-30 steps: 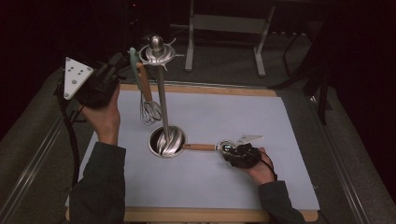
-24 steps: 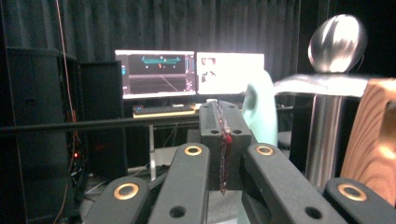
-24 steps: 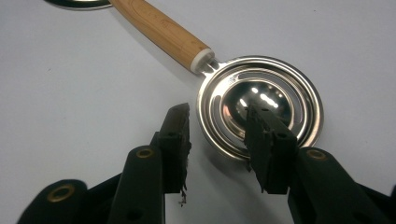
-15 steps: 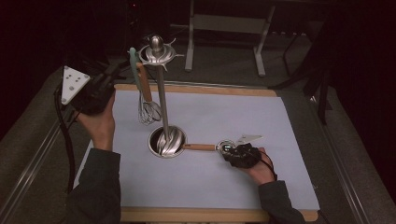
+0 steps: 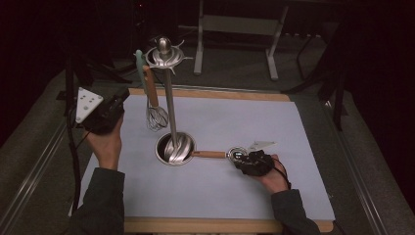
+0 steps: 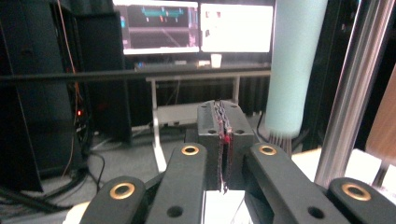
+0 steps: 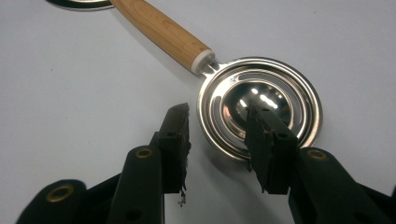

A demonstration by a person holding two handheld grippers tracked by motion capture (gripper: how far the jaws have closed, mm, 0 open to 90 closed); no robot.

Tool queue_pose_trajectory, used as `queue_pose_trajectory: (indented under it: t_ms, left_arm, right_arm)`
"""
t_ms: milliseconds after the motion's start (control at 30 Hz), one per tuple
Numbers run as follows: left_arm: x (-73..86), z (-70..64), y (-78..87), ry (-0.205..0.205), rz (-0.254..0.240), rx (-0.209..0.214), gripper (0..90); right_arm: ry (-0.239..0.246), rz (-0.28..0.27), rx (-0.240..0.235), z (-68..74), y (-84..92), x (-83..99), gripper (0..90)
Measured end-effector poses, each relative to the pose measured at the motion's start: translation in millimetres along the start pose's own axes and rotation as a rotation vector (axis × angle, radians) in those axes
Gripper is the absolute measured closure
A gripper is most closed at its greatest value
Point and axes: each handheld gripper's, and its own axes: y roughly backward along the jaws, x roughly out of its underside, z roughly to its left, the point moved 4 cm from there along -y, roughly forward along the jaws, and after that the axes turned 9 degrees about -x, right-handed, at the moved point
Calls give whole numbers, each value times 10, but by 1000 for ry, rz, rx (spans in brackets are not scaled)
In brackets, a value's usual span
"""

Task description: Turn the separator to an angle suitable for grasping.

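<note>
The right gripper point(image 7: 217, 135) rests on the white mat point(image 5: 274, 127), its jaws apart astride the rim of the steel ladle point(image 7: 259, 105) whose wooden handle runs off-frame, while the left gripper point(image 6: 223, 140), jaws nearly together and empty, hangs beside the half-hidden stand point(image 5: 169, 98).

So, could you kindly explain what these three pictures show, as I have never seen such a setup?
A person holds a two-jaw gripper in each hand. The high view looks down on a table covered by a pale mat. On it stands a metal utensil stand with a whisk hanging from it. The other two pictures come from cameras riding on the grippers. The left gripper holds nothing and its jaws, nearly together, have just been opening slightly. The right gripper straddles the rim of a wooden-handled steel ladle lying on the mat, one jaw outside the bowl and one inside.
</note>
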Motion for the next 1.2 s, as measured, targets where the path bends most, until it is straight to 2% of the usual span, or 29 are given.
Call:
queue_pose_trajectory:
  t_ms: [267,433,567,700,733,767,867,1000,1100,1200]
  left_arm:
    - [386,-1,-22,11,73,3,872]
    - [653,33,5,53,111,7,865]
    - [905,19,57,105,137,20,853]
    - [1155,0,71,110,190,27,844]
    - [1155,0,71,110,190,27,842]
    - [1256,-5,84,114,210,33,842]
    - [1381,-20,105,103,237,46,840]
    - [1566,-49,133,64,283,53,828]
    - [1729,-59,161,68,324,61,821]
    - [1767,-57,152,62,352,79,813]
  right_arm:
    - [10,5,-1,9,-2,0,604]
    - [7,6,0,-1,-3,5,599]
    - [9,15,-6,5,-25,9,593]
    - [11,15,-8,11,-21,6,591]
    - [11,15,-8,11,-21,6,591]
    - [13,13,-8,7,-14,4,591]
    - [12,11,-8,4,-15,2,591]
    - [17,18,-10,22,-29,0,592]
    - [22,18,-12,30,-39,-4,591]
    - [21,22,-11,34,-46,-13,591]
